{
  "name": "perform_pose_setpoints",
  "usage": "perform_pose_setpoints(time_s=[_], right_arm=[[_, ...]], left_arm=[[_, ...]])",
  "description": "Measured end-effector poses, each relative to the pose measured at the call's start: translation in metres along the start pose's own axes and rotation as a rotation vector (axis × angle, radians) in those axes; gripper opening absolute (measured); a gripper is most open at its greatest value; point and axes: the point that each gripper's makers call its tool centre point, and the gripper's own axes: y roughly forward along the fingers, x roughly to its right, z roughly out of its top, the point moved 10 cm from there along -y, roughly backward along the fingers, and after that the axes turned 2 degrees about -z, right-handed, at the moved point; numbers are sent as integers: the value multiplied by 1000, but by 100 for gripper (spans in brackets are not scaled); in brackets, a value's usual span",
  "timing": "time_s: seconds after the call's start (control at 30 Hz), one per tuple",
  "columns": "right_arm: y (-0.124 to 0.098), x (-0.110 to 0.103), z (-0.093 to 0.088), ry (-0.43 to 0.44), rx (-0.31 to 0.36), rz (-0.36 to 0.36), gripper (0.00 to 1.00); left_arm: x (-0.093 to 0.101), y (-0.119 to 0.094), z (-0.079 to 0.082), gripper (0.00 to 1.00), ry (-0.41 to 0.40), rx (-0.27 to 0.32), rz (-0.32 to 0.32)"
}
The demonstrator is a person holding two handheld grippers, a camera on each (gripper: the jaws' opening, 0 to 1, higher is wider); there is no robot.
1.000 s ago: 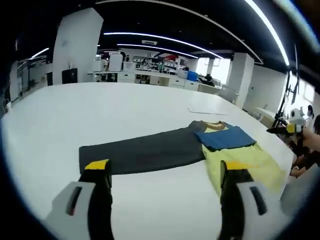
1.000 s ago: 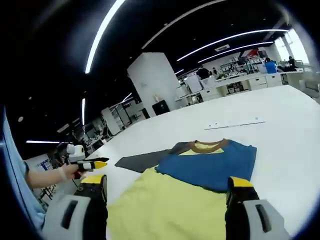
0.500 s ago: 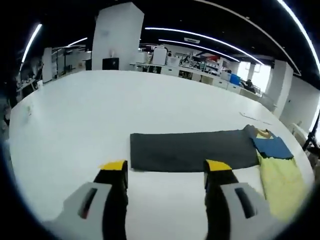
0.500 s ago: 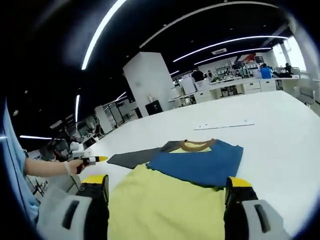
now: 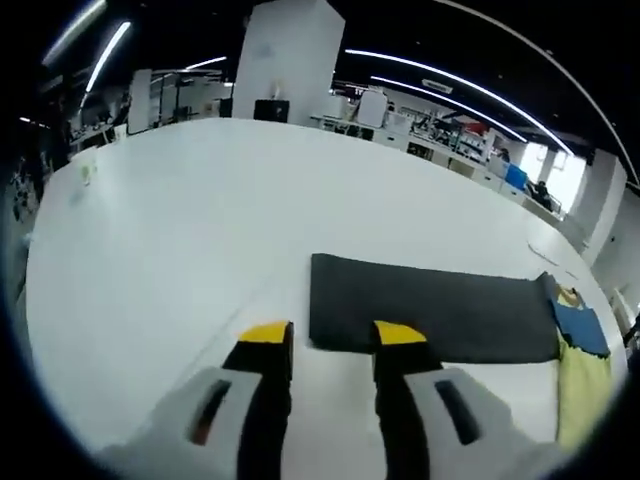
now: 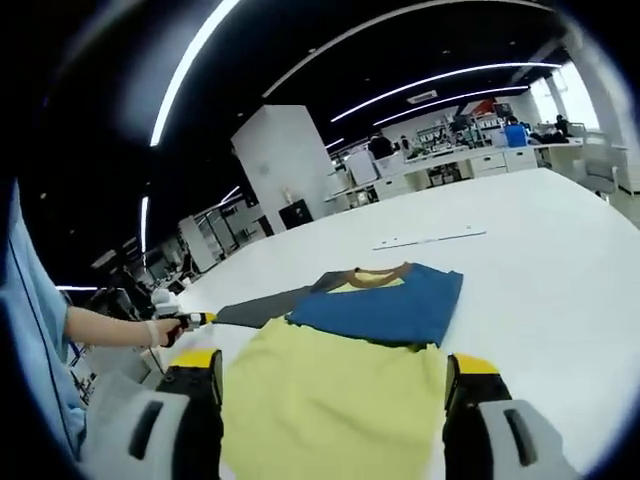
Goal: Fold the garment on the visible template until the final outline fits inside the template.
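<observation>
A colour-block garment lies flat on the white table. In the left gripper view its long dark grey part stretches right to a blue part and a yellow part. My left gripper is open with a narrow gap, its yellow tips at the grey part's near left corner. In the right gripper view the yellow part lies between my wide-open right gripper jaws. The blue part and brown collar lie beyond it, the grey part to the left. The left gripper appears there, held by a hand.
A thin pale flat strip lies on the table beyond the collar. A blue sleeve borders the right gripper view's left edge. Desks, a white pillar and people stand far behind. White tabletop spreads wide around the garment.
The left gripper has swung left along the grey part and come close to its near left corner, and its jaws have narrowed. The right gripper has stayed open over the yellow part.
</observation>
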Motion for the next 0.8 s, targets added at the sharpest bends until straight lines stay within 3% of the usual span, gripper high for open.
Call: perform_pose_setpoints(time_s=[0.2, 0.27, 0.3, 0.47, 0.57, 0.73, 0.8], right_arm=[[-5, -1, -5, 14, 0, -12, 91], [-6, -2, -7, 15, -4, -13, 90], [-6, -2, -9, 15, -6, -13, 89], [-7, -6, -12, 20, -9, -4, 88], [-6, -8, -12, 16, -9, -1, 88], [-5, -9, -13, 28, -6, 4, 88], [-5, -10, -13, 28, -2, 5, 88]], left_arm=[[-9, 6, -1, 7, -27, -4, 13], [-16, 9, 1, 0, -71, 18, 12], [-19, 11, 3, 0, -100, 29, 5], [-15, 10, 13, 0, -79, 60, -71], [2, 5, 24, 0, -87, 101, -169], [39, 0, 40, 0, 35, 148, -284], [56, -2, 47, 0, 33, 168, -322]])
